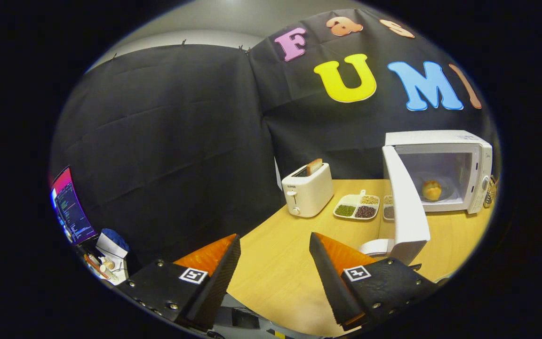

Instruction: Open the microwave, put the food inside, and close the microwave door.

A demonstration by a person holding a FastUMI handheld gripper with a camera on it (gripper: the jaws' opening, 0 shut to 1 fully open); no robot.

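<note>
The gripper (274,263) is spread wide with nothing between its fingers, hanging over the near edge of a wooden table (275,273). At about two o'clock from the fingers, well beyond them, a white microwave (459,165) stands at the far corner of the table with its door (405,202) swung fully open toward the fingers, the door's lower end just ahead of the right finger. Inside the microwave a bun (431,190) sits on a pale plate (445,192), in the middle of the cavity. A rounded white thing (375,246) lies on the table just beside the door's bottom edge, at one o'clock from the fingers; what it is cannot be told. At twelve o'clock, near the black cloth wall, a white toaster (306,189) holds a slice of toast (314,166) upright in its slot. Between toaster and microwave lies a divided tray (356,206) of beans and grains, a second tray (388,207) just beside it, partly hidden by the door. At about nine o'clock, off the table, a lit screen (68,207) shows
</note>
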